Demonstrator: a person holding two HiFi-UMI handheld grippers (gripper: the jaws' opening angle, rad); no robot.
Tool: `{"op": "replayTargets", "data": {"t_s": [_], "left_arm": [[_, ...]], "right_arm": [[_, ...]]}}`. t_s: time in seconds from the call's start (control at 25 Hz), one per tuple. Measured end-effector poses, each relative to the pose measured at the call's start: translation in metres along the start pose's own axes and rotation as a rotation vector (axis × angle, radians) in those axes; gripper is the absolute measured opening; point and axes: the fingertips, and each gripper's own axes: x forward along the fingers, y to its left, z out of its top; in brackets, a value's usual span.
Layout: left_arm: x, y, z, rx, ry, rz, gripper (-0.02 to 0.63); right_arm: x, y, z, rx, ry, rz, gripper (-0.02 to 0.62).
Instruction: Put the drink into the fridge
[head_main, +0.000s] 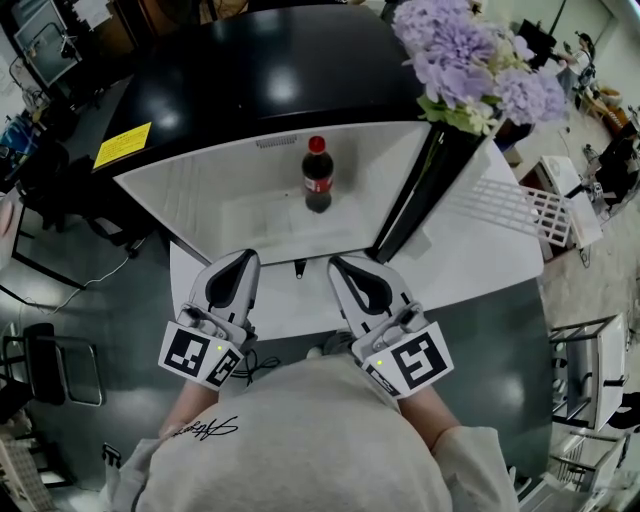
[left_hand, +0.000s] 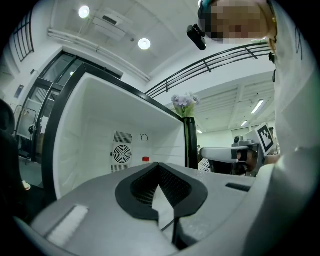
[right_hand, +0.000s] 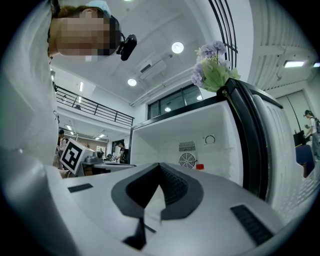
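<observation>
1. Left tool (head_main: 243, 262) has its jaws pressed together with nothing between them; it hangs low in front of the person and points at the fridge (head_main: 200, 195)
2. Right tool (head_main: 342, 266), just beside it, is likewise closed and empty, its tips meeting in its own view
3. Each tool carries a cube with black-and-white square markers, which are patterns only, no words; a dark script on the left sleeve of the shirt (head_main: 300, 440) is too small to read
4. The bottle (head_main: 317, 175) stands upright on the white floor inside the fridge, near the middle and well apart from both tools; in the gripper views only its red cap shows over the jaws
5. Its label is red with a pale mark that suggests a cola brand, but the letters cannot be read
6. The door (head_main: 460, 240) stands open to the right, its rack showing
7. Judged from this, the drink is in place and neither tool holds it; what is left is probably to shut the door
8. Farther off, a yellow sticker (head_main: 122, 145) on the black top bears print too small to read, and purple flowers (head_main: 465, 55) stand at the top's right corner
</observation>
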Motion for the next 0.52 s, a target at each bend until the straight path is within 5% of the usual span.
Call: {"op": "replayTargets", "data": {"t_s": [0.52], "left_arm": [[0.002,0.003,0.01,-0.015,-0.009,0.009,0.003]], "right_arm": [[0.003,-0.003,0.008,0.008,0.007,0.005,0.011]]}}
